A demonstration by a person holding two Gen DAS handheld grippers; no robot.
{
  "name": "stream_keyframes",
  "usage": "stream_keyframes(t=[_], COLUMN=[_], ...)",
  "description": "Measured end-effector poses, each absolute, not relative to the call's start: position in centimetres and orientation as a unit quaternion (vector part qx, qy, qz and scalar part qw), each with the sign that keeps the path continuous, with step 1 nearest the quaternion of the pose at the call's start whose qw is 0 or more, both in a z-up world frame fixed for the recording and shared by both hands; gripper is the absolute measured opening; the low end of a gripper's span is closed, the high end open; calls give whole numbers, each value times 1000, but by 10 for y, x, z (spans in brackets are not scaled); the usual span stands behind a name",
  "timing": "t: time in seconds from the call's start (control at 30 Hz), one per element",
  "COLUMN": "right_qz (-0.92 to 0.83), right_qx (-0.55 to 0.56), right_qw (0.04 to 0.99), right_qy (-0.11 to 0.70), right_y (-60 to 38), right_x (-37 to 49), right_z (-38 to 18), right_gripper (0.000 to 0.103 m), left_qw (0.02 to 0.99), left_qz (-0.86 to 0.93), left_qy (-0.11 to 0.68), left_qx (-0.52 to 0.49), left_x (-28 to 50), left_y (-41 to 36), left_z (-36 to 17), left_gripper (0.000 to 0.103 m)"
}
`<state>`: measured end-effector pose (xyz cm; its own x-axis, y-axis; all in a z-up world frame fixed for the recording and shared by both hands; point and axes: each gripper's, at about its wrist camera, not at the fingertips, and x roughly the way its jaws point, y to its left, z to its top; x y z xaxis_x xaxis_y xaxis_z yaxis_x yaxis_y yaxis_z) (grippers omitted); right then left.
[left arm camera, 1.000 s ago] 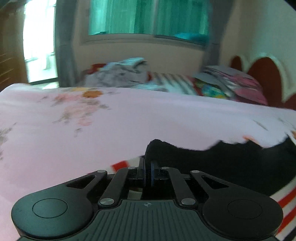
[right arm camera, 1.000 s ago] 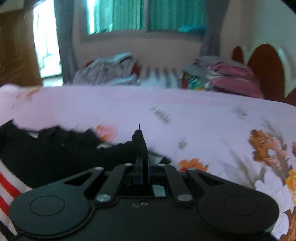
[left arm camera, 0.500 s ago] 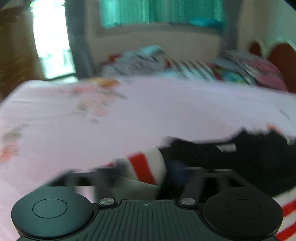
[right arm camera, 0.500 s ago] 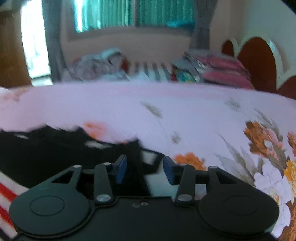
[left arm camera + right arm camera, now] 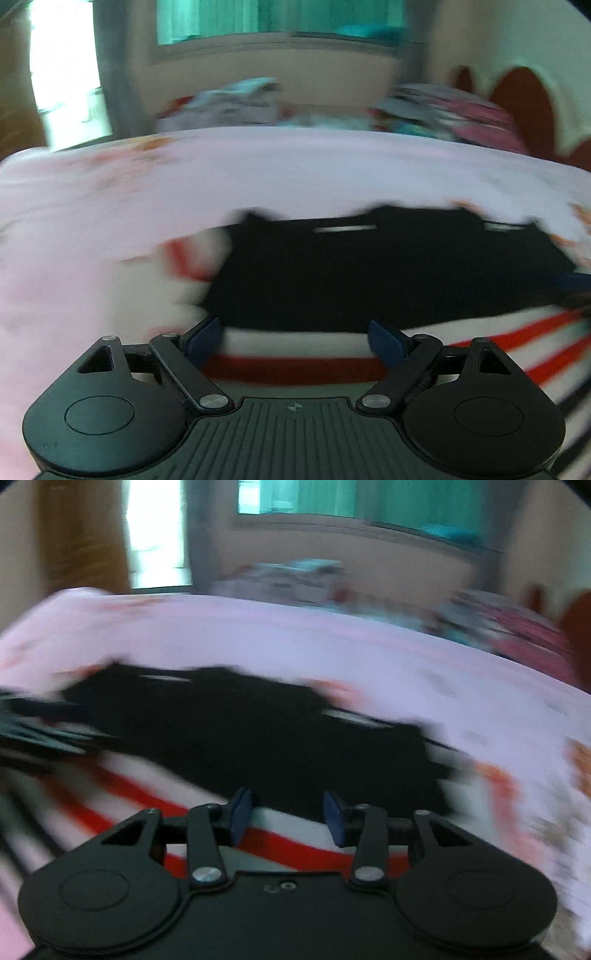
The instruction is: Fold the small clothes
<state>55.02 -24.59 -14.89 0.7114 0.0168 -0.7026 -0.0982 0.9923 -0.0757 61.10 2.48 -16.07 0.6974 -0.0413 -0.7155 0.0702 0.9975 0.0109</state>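
Note:
A small garment, black on top (image 5: pixel 369 273) with red and white stripes below (image 5: pixel 517 343), lies on the pink floral bedsheet (image 5: pixel 110 221). It also shows in the right wrist view (image 5: pixel 258 738). My left gripper (image 5: pixel 295 341) is open and empty, over the garment's striped near edge. My right gripper (image 5: pixel 288 818) is open and empty, over the stripes on the garment's right side. Both views are blurred by motion.
A pile of clothes (image 5: pixel 236 99) and folded bedding (image 5: pixel 454 110) lie at the far side of the bed. A red headboard (image 5: pixel 524 107) is at the right. A window with green curtains (image 5: pixel 277 18) is behind.
Both grippers were shut on the garment's black edge a second ago. They have opened, let it go and pulled back, and the black part now lies folded flat over the stripes.

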Motion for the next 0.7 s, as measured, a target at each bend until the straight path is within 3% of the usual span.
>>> stream_keyframes(t=[0.1, 0.13, 0.17, 0.23, 0.37, 0.53, 0.7], right_qz=[23, 23, 17, 3, 62, 113, 95], right_qx=[-34, -50, -59, -65, -49, -57, -72], right_qw=[925, 924, 923, 930, 937, 918, 914], right_qy=[377, 378, 379, 363, 341, 375, 388], right_y=[-284, -282, -278, -267, -225, -181, -182], right_x=[539, 537, 534, 527, 499, 482, 474], right_z=[-149, -147, -144, -135, -124, -136, -141], right_gripper=[18, 18, 18, 36, 35, 33, 35], left_qw=[917, 916, 918, 925, 942, 927, 923], left_qz=[-2, 3, 11, 29, -16, -88, -77], left_qy=[399, 399, 397, 379, 335, 363, 374], left_qx=[-17, -27, -23, -7, 2, 44, 53], left_x=[606, 605, 602, 591, 556, 519, 509], left_y=[62, 67, 65, 54, 15, -46, -43], left_z=[-165, -163, -160, -150, -130, -145, -151], left_gripper=[87, 87, 87, 87, 87, 87, 87])
